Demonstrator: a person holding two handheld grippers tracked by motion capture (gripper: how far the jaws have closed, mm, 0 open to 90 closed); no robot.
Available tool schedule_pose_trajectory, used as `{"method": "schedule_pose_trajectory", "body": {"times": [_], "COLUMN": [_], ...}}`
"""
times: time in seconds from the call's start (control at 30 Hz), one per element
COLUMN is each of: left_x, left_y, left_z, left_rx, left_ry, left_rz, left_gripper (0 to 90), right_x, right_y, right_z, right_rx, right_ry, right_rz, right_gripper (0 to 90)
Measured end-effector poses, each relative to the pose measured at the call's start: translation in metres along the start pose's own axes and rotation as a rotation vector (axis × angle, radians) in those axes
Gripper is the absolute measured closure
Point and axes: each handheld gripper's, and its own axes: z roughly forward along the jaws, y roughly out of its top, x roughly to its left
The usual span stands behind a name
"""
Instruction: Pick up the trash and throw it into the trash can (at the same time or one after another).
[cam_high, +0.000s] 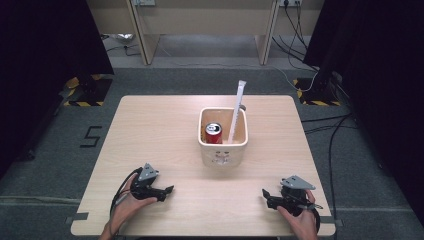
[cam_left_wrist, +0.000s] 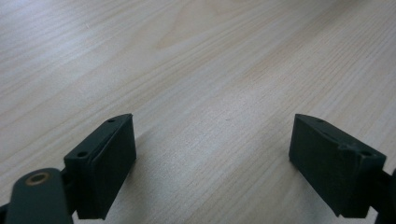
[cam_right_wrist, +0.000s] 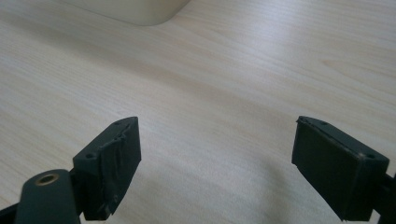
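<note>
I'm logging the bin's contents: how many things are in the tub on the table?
2 visible: a red can standing at the left side of the tub, and a long white stick leaning at its right, poking out. Smaller things below may be hidden.

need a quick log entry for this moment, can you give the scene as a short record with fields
surface: wooden table
container: cream bin, upright at table centre
in container: red can, long white wrapped stick leaning out past the rim
left gripper: open, holds nothing, low over the near left of the table
right gripper: open, holds nothing, low over the near right
contact with bin: none, both grippers apart from it
</note>
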Motion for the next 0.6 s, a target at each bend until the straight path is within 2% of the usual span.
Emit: {"method": "schedule_pose_trajectory", "body": {"times": [0.13,0.47,0.6], "left_x": [0.000,0.000,0.000], "left_y": [0.000,0.000,0.000], "left_z": [0.000,0.000,0.000], "left_rx": [0.001,0.001,0.000], "left_ry": [0.001,0.001,0.001], "left_rz": [0.001,0.001,0.001], "left_gripper": [13.6,13.6,13.6], "right_x": [-0.001,-0.002,-0.001], "right_y": [-0.007,-0.012,-0.014], "right_z": [-0.002,-0.004,-0.005], "right_rx": [0.015,0.033,0.055], "right_ry": [-0.003,-0.016,-0.026], "right_rz": [0.003,-0.007,-0.013], "right_gripper": [16.1,16.3,16.2]}}
